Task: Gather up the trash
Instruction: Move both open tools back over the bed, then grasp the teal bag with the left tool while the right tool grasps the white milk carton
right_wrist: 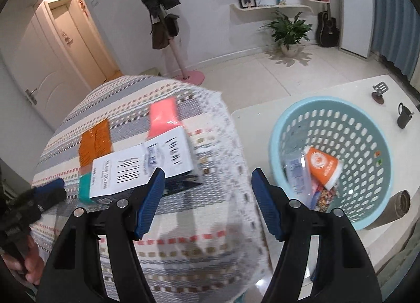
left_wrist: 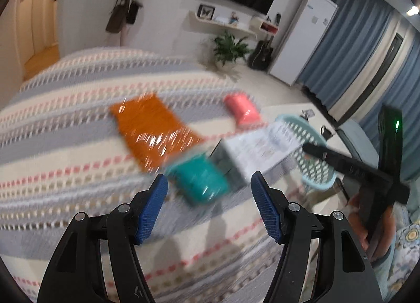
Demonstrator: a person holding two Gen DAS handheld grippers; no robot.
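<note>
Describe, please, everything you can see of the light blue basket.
The light blue basket is round, plastic-looking, with perforated walls and a smooth rim. It stands upright on the white table beside the striped cloth. Inside lie an orange paper cup on its side and some wrappers. Neither gripper touches it.

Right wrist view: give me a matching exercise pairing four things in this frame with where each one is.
Things:
1. paper cup
2. white box
3. pink packet
4. black mug

Places:
A. on the white table, beyond the basket
B. on the striped cloth, just ahead of the right gripper's left finger
C. inside the blue basket
D. on the striped cloth, beyond the white box

Pairs: 1-C, 2-B, 3-D, 4-A
</note>
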